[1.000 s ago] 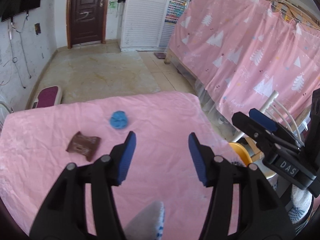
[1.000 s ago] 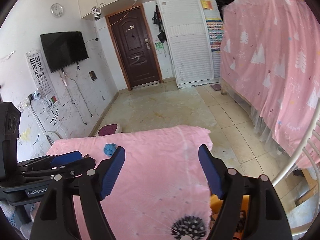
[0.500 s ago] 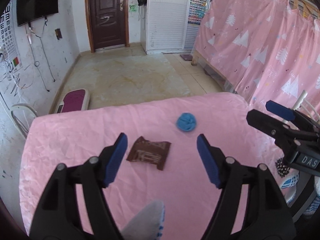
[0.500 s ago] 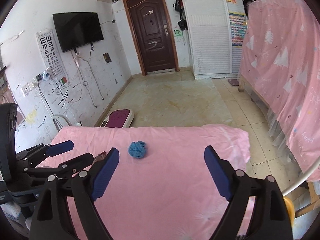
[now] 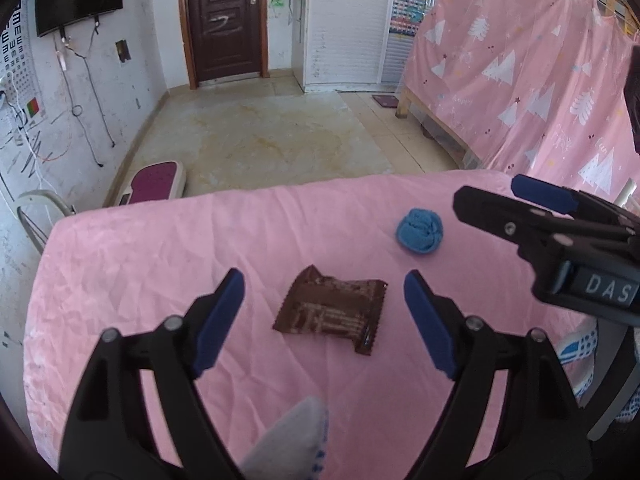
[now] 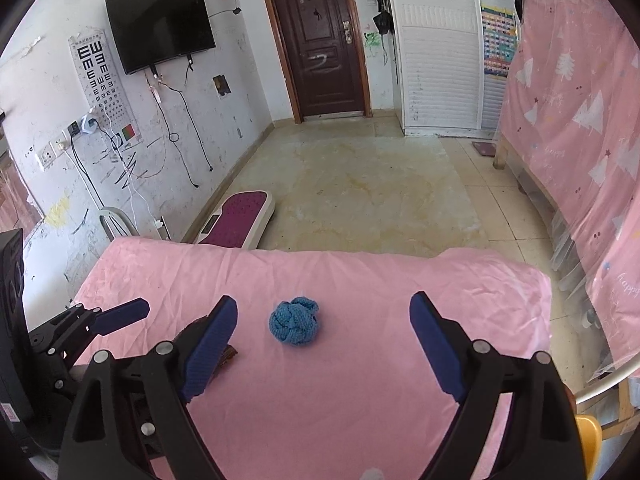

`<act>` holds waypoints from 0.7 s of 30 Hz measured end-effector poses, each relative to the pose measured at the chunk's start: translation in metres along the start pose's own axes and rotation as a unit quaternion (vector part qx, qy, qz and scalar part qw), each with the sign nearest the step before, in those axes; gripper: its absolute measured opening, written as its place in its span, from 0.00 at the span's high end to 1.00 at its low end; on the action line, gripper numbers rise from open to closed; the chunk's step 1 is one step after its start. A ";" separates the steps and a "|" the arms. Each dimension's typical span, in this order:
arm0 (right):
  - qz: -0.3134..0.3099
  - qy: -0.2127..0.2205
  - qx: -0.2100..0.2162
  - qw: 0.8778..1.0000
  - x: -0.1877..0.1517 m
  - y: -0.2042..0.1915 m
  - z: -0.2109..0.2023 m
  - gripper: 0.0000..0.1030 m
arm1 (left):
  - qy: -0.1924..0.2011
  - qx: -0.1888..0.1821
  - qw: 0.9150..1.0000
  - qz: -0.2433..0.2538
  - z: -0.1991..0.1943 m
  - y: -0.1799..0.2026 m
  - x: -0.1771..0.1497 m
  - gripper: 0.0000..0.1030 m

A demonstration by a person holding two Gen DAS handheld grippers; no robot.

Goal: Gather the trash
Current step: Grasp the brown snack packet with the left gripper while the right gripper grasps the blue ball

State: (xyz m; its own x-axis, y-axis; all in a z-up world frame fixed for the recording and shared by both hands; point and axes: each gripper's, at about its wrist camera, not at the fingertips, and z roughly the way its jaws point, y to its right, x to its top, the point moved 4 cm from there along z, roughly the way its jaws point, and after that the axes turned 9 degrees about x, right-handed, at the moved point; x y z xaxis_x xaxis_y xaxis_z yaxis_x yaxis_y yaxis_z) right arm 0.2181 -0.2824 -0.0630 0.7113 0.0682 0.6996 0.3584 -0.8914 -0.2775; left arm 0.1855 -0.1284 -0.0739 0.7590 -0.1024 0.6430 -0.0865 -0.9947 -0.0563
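I've swung my left gripper [image 5: 324,312] over so the brown snack wrapper [image 5: 334,312], lying just beside the blue crumpled ball [image 5: 419,231] on the pink worktop [image 5: 160,248], now sits between its wide-open jaws, ready for pickup, my right gripper [image 6: 323,340] also wide and empty.

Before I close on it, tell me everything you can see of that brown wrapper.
The brown wrapper is a flat, crinkled, glossy foil-like packet with pale print and jagged ends, one top corner torn or folded up. It lies flat on the pink cloth, between the open left gripper's fingers, untouched, near the blue ball.
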 end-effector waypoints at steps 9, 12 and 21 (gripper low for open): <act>0.001 -0.019 0.012 1.000 0.001 0.000 0.032 0.24 | -0.013 0.001 1.000 0.021 0.017 0.011 -0.008 0.24; 0.000 -0.025 0.014 1.000 -0.001 0.000 0.038 0.24 | -0.026 0.015 0.999 0.025 0.024 0.014 -0.010 0.24; -0.026 -0.040 -0.005 0.999 -0.008 -0.007 0.049 0.40 | -0.020 0.027 0.998 0.052 0.023 0.025 -0.014 0.48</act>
State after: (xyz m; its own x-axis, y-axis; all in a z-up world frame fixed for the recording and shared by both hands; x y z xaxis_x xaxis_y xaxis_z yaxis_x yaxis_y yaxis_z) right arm 0.2390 -0.2546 -0.0990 0.7382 0.1492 0.6579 0.3899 -0.8902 -0.2356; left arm 0.1874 -0.1519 -0.1019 0.7725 -0.2053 0.6009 -0.1326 -0.9776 -0.1635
